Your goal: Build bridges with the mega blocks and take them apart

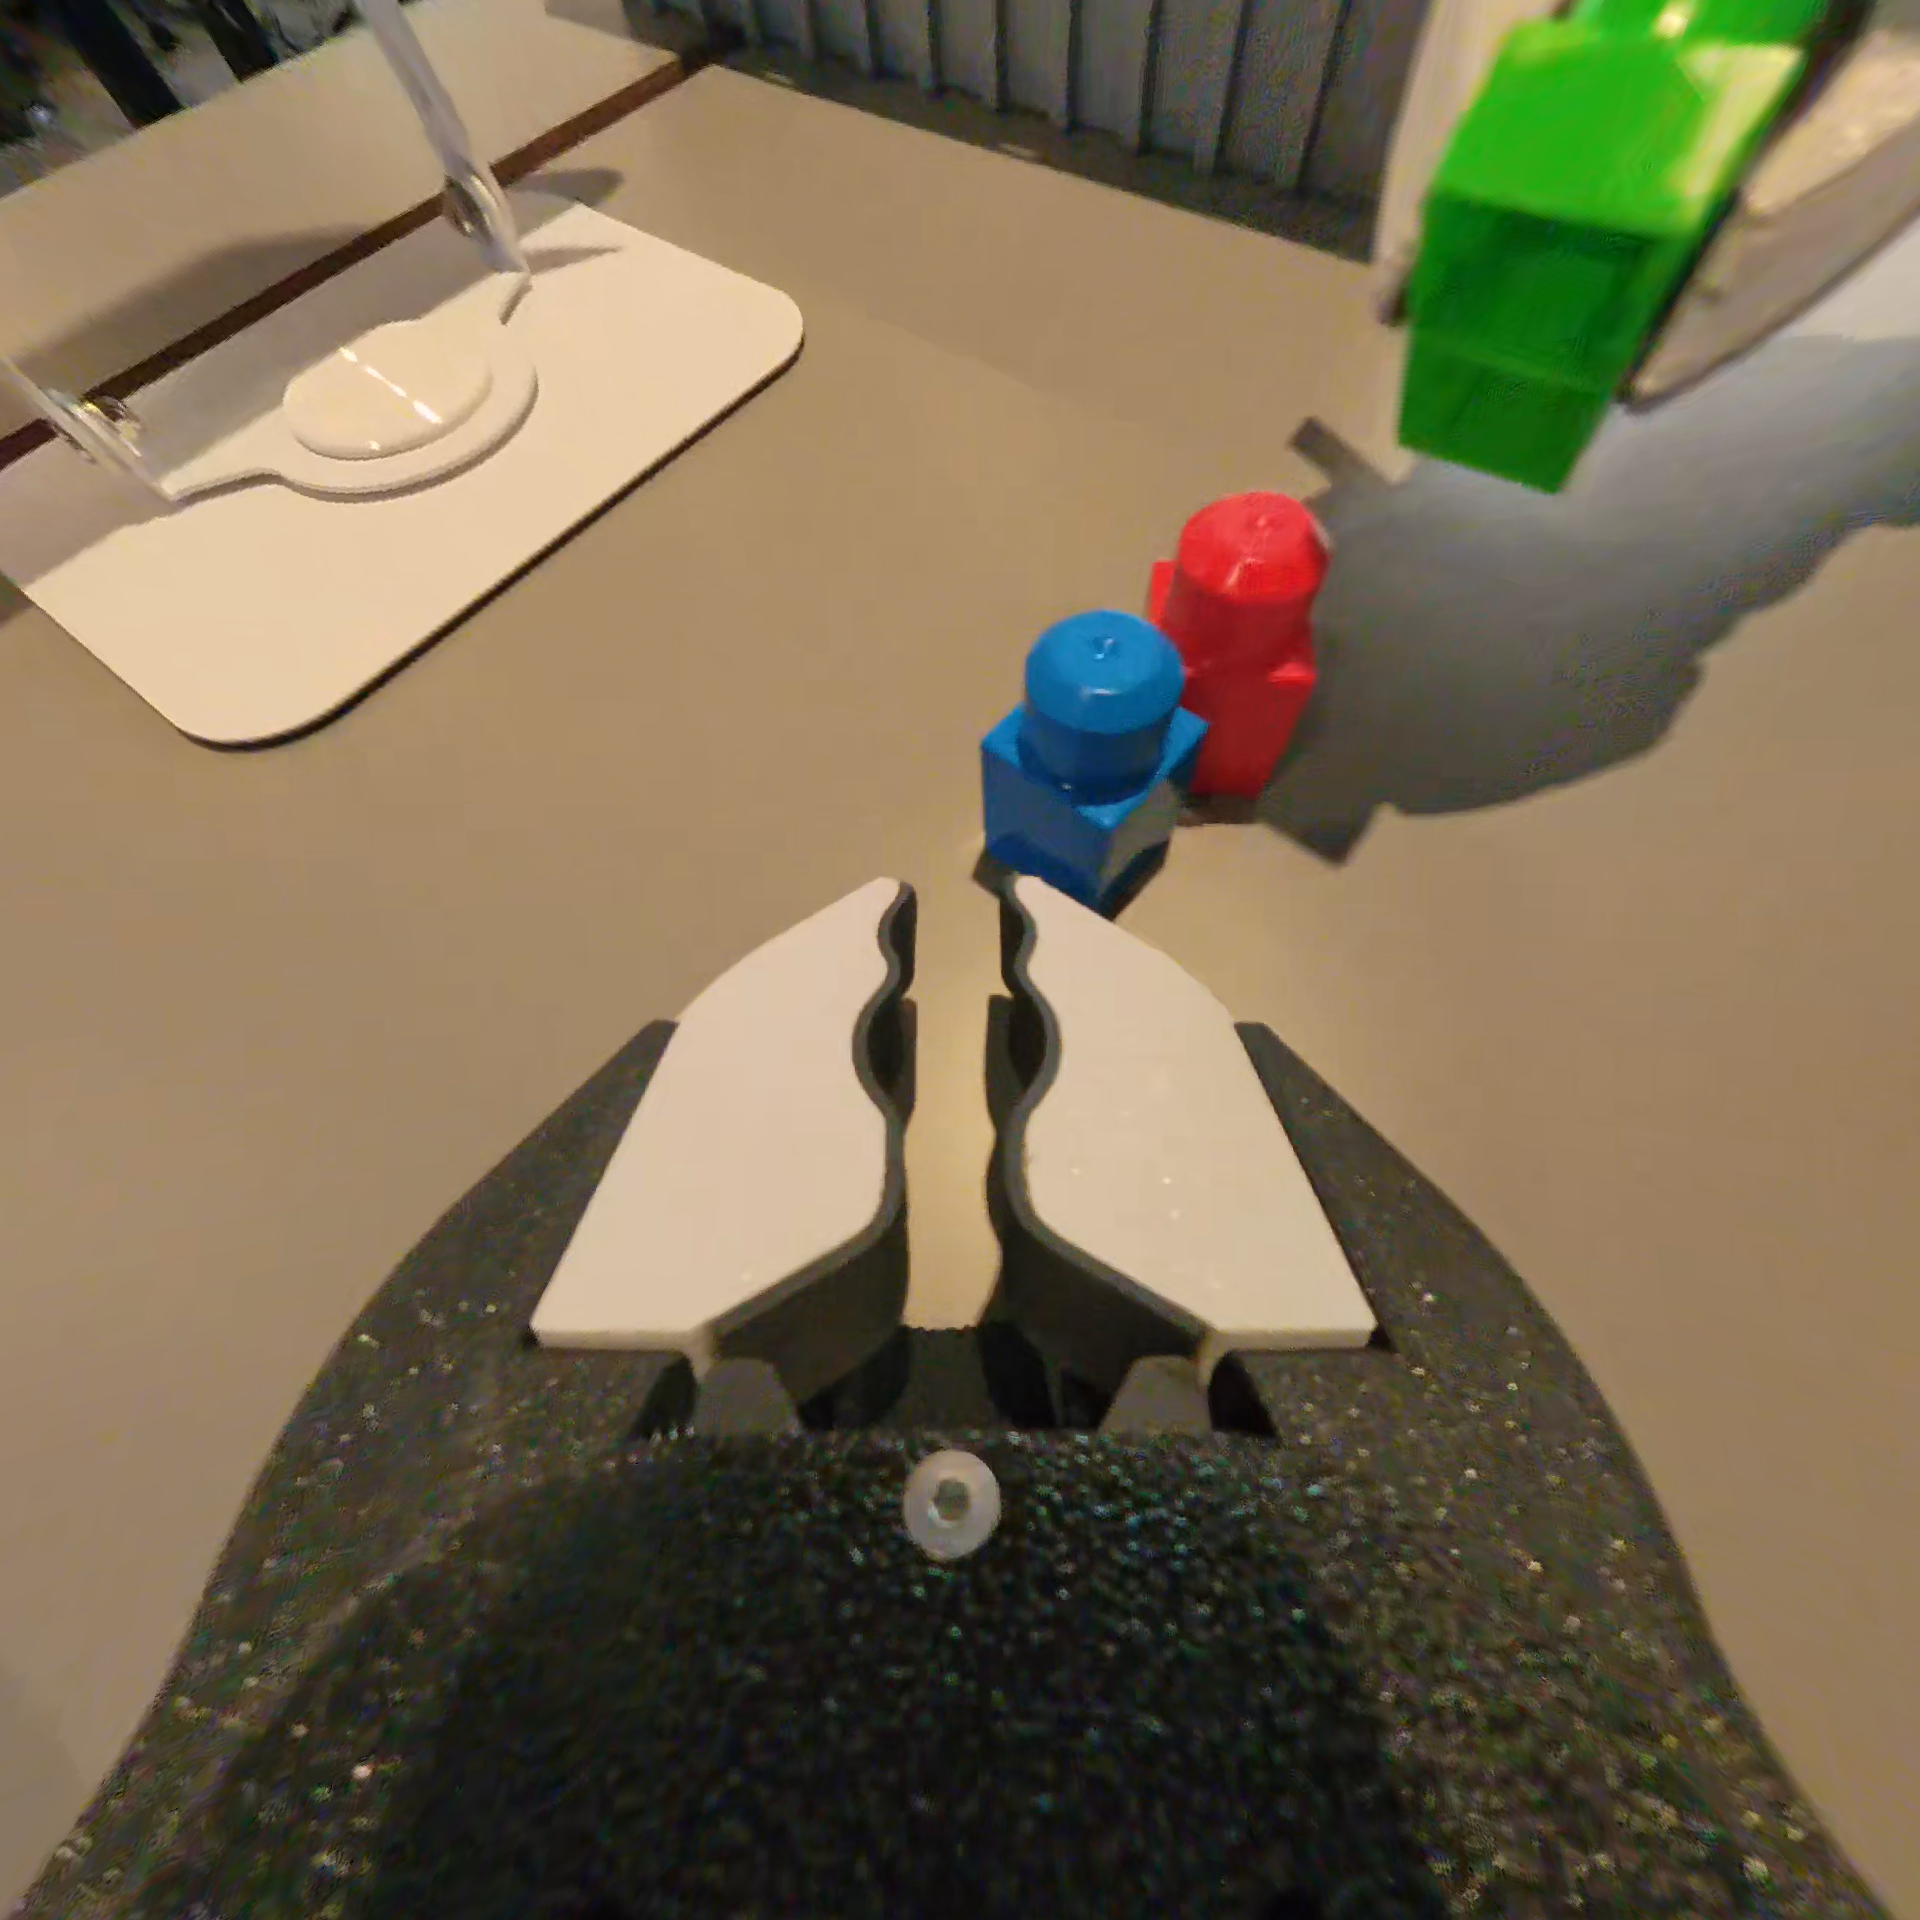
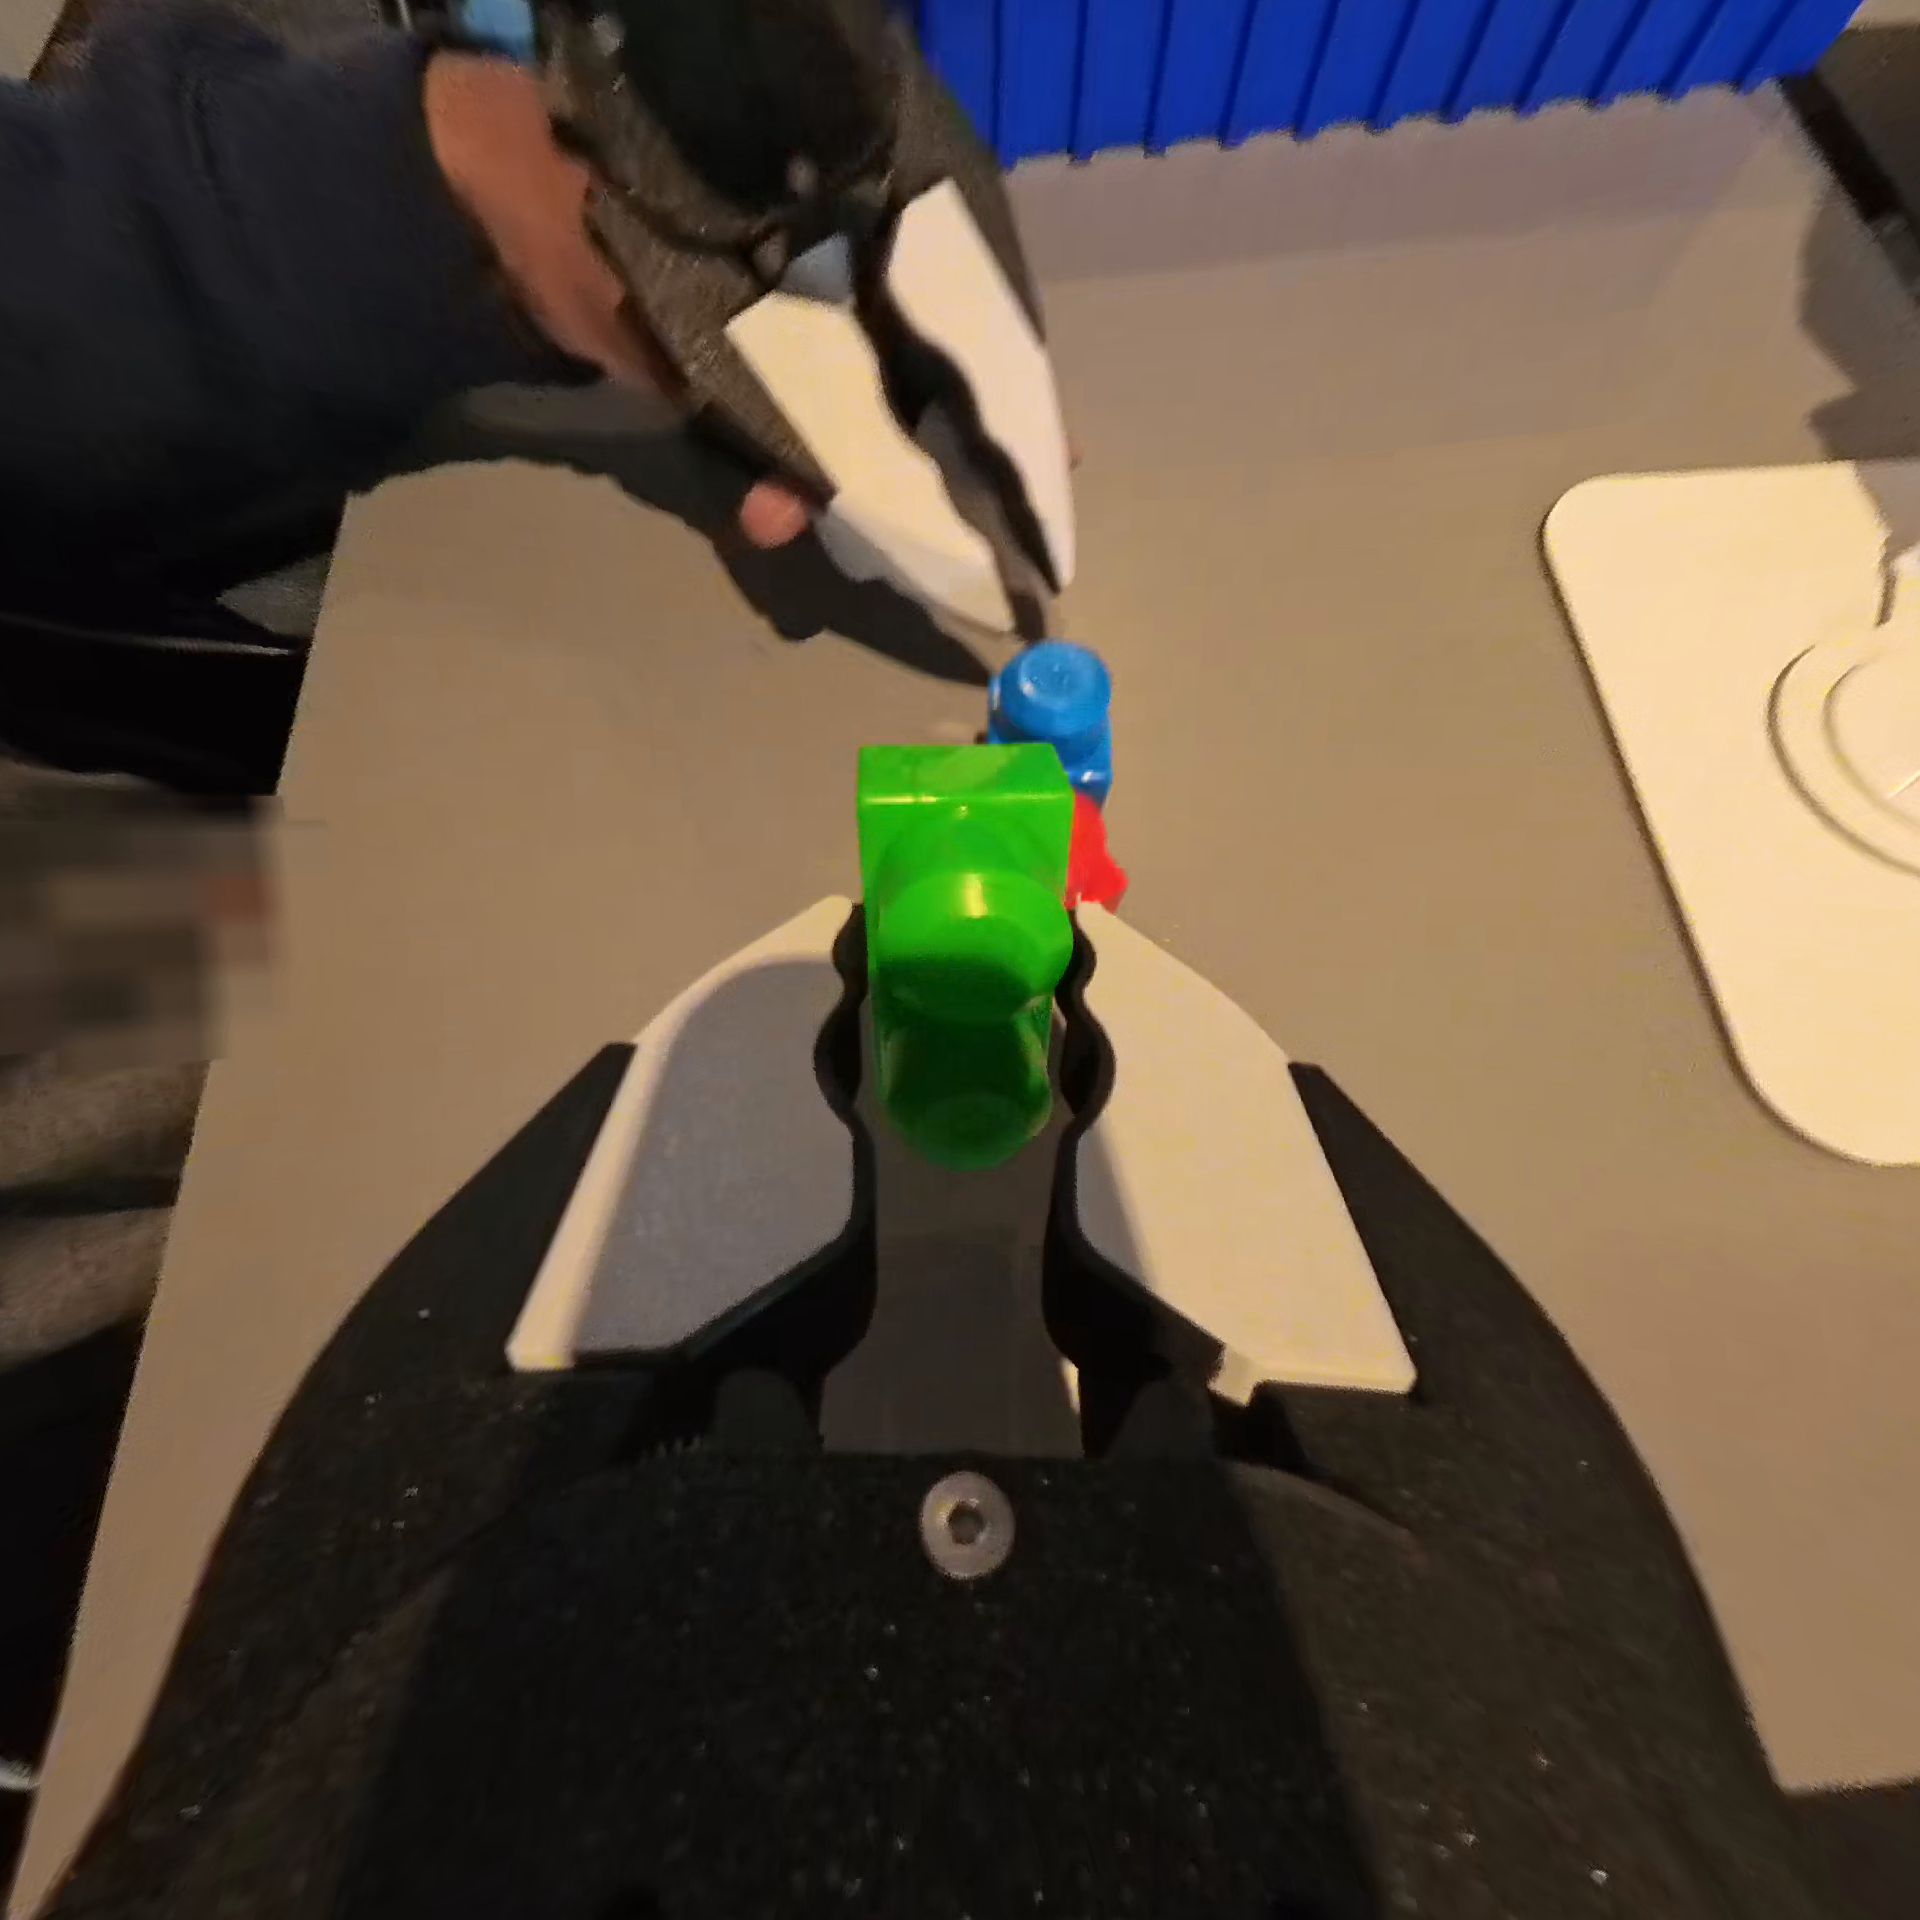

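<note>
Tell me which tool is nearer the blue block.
Left. The left tool hovers empty right beside the blue block; the right tool, holding the green block, is farther off, past the red block.

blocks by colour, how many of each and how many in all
Green two-stud plastic block, held in the right gripper above the table: 1
Blue single-stud plastic block, standing on the table: 1
Red single-stud plastic block, standing close behind the blue one: 1
Total: 3
</note>
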The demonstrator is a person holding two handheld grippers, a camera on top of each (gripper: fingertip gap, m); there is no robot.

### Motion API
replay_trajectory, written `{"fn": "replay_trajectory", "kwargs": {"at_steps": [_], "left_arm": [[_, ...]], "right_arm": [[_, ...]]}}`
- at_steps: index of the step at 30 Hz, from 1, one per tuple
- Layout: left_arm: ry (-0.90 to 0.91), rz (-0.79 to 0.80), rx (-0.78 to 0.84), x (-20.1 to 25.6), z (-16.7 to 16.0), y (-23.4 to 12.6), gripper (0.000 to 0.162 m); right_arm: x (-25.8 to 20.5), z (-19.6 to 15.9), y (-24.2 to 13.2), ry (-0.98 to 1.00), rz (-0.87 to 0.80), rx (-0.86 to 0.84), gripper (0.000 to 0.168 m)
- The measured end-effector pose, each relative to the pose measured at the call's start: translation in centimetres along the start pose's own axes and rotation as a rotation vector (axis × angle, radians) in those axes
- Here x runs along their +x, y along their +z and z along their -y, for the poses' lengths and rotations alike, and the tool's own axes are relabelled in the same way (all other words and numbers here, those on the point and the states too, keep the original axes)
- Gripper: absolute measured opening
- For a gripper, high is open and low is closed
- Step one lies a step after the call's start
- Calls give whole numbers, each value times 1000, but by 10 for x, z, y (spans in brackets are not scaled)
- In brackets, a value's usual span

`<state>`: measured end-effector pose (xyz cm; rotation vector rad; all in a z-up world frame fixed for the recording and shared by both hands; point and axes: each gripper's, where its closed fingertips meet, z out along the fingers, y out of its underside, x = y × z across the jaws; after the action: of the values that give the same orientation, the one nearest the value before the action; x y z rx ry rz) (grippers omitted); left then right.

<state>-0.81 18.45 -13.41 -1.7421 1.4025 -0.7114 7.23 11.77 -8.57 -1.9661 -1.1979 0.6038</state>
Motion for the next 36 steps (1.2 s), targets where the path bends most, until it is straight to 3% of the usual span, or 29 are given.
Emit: {"fn": "replay_trajectory", "kwargs": {"at_steps": [12,23,32,36], "left_arm": [[-23,-90,-102,2,0,27,7],[12,-124,-97,24,2,28,6],[-22,-163,-72,23,4,24,7],[4,-150,-121,15,-2,28,9]], "right_arm": [[-18,-32,26,77,15,-140,35],[-12,-30,51,100,-12,-193,35],[11,-13,1,-32,-90,-232,35],[29,-4,-2,-126,-22,-310,35]]}}
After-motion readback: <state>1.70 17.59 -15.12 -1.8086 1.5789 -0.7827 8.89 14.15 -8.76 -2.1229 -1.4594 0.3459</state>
